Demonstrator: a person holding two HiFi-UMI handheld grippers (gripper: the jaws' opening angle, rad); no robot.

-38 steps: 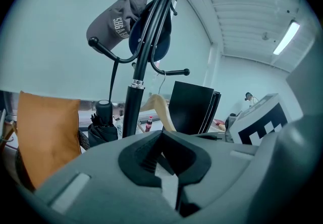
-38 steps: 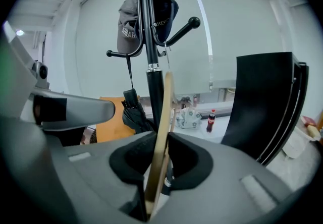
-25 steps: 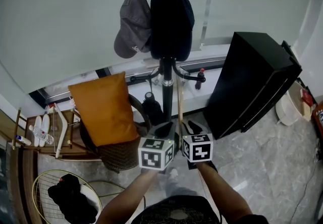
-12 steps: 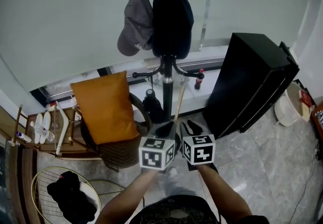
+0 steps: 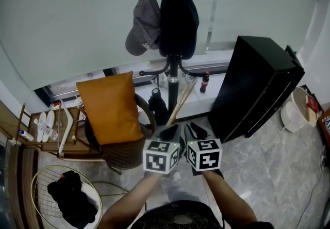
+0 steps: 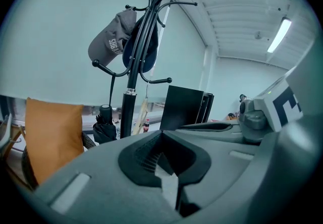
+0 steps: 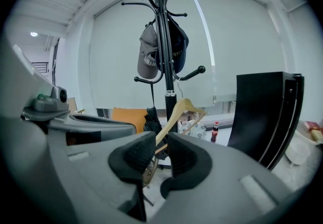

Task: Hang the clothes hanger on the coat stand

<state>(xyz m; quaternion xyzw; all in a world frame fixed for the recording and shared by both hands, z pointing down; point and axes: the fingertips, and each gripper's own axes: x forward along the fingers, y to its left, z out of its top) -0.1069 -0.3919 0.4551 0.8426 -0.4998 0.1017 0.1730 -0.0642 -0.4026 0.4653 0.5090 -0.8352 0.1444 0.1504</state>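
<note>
The black coat stand (image 5: 173,68) rises ahead of me, also in the left gripper view (image 6: 132,76) and the right gripper view (image 7: 166,66). A wooden clothes hanger (image 5: 180,100) slants up from my right gripper (image 5: 195,131) toward the stand's pole. In the right gripper view the hanger (image 7: 182,108) runs out from between the jaws, and the right gripper (image 7: 161,150) is shut on its near end. My left gripper (image 5: 169,132) is held close beside the right one. Its jaws (image 6: 160,160) are together with nothing between them.
A grey cap (image 5: 143,27) and a dark cap (image 5: 178,24) hang on the stand's upper hooks. A folded umbrella (image 5: 157,104) leans at its foot. An orange cushion (image 5: 109,109) sits on a wicker chair at the left, a black cabinet (image 5: 255,86) at the right.
The hanger has gone from nearly upright to slanted, its far end now to the right. The coat stand sits lower in the head view. Both grippers stay side by side.
</note>
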